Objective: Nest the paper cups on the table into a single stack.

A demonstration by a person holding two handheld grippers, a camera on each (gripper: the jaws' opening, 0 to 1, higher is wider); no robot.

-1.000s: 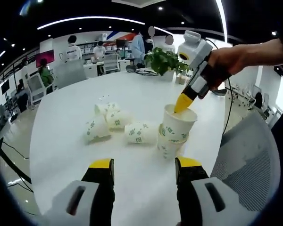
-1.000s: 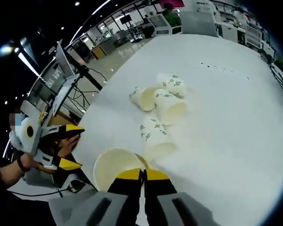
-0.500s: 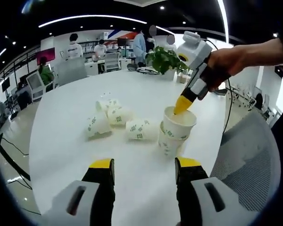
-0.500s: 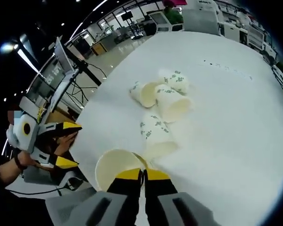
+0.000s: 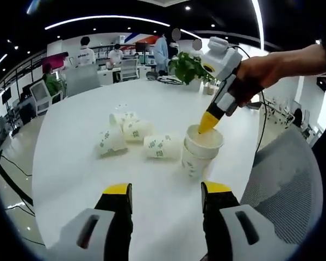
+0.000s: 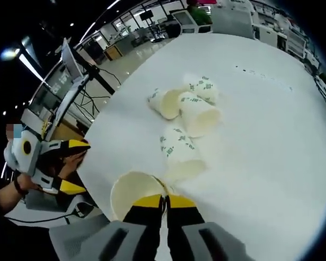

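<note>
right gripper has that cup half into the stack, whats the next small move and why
Probably open the right gripper. It is shut on the top cup by the rim, and that cup already sits nested in the upright cup below it on the table. Then it could go for the nearest lying cup. The left gripper hangs open, short of the cups.

Two handheld tools, grey-bodied with yellow-tipped black jaws

The left tool (image 5: 165,198) has two broad black jaws capped in yellow, rising from pale grey housings, each with a dark oblong slot. The right tool (image 5: 208,123) carries a white body, a black grip and a tapering yellow tip, with a thin dark cable trailing behind the hand (image 5: 261,73); up close, its yellow caps (image 6: 163,202) top black jaws on grey.
</note>
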